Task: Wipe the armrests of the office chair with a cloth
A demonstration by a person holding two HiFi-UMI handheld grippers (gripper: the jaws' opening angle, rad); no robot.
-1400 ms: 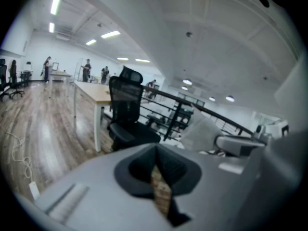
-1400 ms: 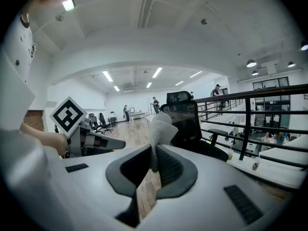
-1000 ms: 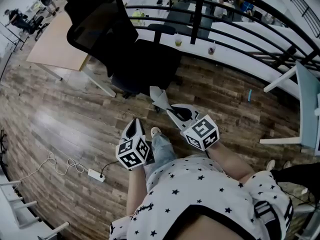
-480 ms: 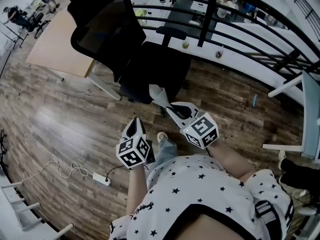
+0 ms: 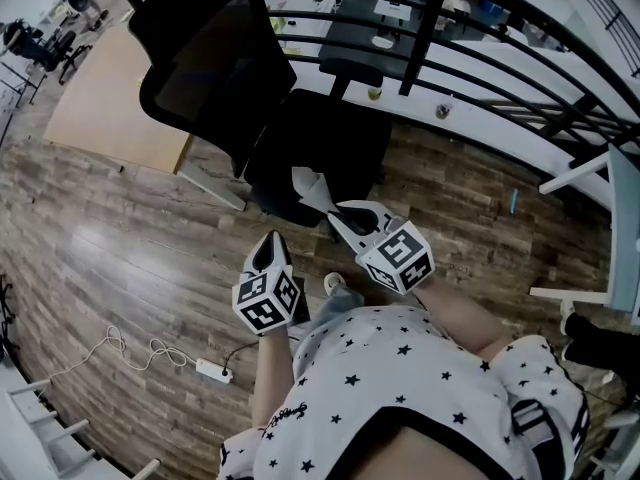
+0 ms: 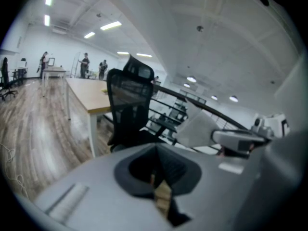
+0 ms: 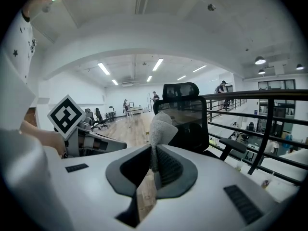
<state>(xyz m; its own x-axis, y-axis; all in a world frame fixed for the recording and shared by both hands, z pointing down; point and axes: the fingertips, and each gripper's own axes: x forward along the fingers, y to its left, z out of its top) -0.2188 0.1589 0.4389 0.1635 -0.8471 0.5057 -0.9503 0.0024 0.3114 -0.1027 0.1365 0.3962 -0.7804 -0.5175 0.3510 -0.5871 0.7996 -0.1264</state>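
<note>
Two grippers hang short of the office chair (image 5: 320,138). The left gripper (image 5: 271,248), jaws together on nothing, sits idle. Beside it, the right gripper (image 5: 345,218) pinches the cloth (image 5: 312,190), which sticks out past its tips. It would be best to lay the cloth flat on the armrest (image 5: 350,68) with a firm pinch.

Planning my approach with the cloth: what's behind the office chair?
Behind the chair runs a black railing, with a wooden desk at the head view's left. Only one armrest shows; the backrest covers where the other would be.
</note>
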